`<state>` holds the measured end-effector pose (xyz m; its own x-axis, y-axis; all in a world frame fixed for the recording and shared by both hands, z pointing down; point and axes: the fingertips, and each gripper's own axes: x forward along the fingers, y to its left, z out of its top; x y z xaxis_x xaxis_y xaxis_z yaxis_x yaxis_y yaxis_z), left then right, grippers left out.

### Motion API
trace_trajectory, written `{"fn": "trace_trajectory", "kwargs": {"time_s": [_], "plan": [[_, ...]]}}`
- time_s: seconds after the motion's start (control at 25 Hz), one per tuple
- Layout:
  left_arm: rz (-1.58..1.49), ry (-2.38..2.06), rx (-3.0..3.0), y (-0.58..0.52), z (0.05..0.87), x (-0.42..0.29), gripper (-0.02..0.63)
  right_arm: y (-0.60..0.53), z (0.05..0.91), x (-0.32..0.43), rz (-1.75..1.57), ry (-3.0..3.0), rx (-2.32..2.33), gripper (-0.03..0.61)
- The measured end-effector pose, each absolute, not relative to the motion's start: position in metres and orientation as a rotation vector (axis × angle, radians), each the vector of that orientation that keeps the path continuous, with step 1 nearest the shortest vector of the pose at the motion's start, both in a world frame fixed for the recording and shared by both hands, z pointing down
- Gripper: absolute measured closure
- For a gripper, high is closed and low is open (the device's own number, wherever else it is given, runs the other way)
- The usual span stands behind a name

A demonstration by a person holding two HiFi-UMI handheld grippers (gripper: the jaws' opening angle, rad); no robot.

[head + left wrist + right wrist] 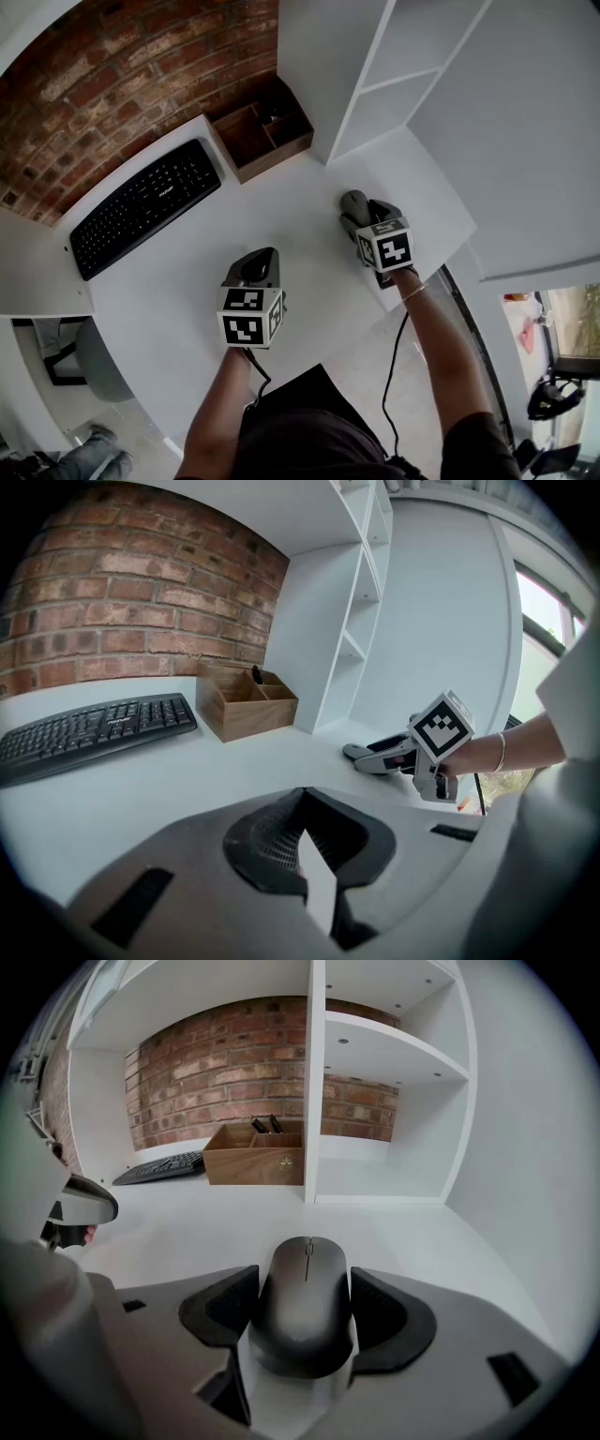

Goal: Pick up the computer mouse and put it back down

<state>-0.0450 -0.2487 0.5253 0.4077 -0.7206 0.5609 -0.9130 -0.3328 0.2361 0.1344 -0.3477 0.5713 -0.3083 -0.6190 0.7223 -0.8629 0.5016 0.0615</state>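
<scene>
Between its jaws, the right gripper (305,1299) clasps the mouse (304,1274), unseen in head view; left gripper (306,842) closed

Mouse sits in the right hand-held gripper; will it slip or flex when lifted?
Probably rigid: the mouse looks like a hard shell. Its smooth, tapering sides might squirt from the right hand-held gripper. Likely light; no cord shows.

Matt mouse (302,1302), smooth white desk (187,1232), wooden box (253,1162).
</scene>
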Motion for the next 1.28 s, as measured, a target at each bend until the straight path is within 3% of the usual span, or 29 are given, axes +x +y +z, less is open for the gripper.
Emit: {"fn": "trace_trajectory", "kwargs": {"time_s": [0.56, 1.28], "plan": [[0.476, -1.416, 2.173, -0.248, 0.511, -0.043, 0.604, -0.340, 0.561, 0.135, 0.384, -2.039, 1.207, 0.293], [0.431, -1.452, 2.228, -0.235, 0.479, -0.037, 0.604, -0.273, 0.460, 0.103, 0.317, -2.348, 1.220, 0.295]]}}
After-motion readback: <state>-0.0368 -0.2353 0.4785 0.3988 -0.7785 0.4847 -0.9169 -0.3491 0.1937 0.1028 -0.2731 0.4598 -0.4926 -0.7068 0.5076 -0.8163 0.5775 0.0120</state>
